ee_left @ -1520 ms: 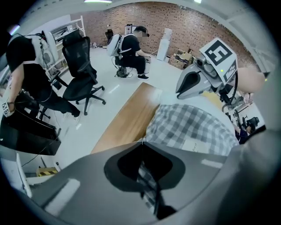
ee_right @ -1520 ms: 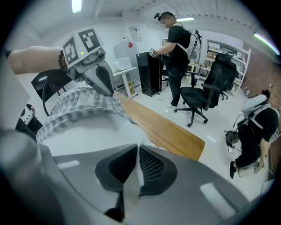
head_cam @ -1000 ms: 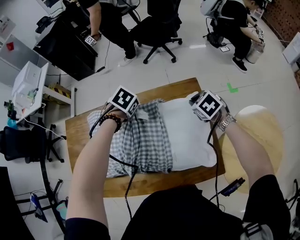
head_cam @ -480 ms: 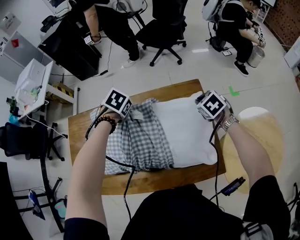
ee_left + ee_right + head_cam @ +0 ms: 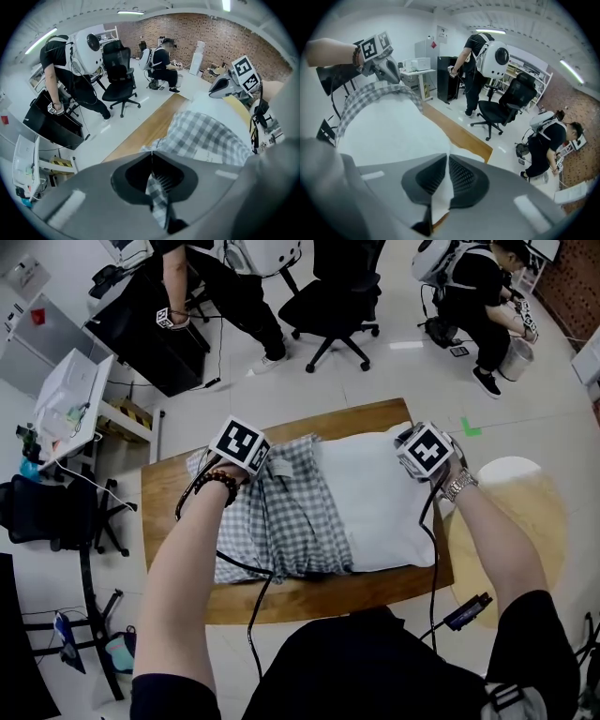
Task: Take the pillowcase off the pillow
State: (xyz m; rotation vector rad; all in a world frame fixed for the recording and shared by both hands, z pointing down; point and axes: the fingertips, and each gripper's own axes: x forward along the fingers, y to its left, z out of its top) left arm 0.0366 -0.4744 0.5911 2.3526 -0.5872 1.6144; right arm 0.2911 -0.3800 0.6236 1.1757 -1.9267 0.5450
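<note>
Checked pillowcase (image 5: 277, 526) covers the left half of the white pillow (image 5: 380, 507) on our wooden table (image 5: 319, 596); our left gripper (image 5: 151, 157) pinches the pillowcase's far edge, our right gripper (image 5: 447, 161) pinches the pillow's far right corner; bare tabletop lies left

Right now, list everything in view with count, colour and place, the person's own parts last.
pillowcase: one, grey-and-white check, bunched over the pillow's left half.
pillow: one, white, on the table, right half bare.
table: one, brown wood, under the pillow.
round wooden surface: one, pale, right of the table.
office chair: at least one, black, on the floor beyond the table.
standing person: one, dark clothes, far left.
crouching person: one, dark clothes, far right.
left gripper: one, grey, jaws shut on the pillowcase.
right gripper: one, grey, jaws shut on the pillow's corner.
</note>
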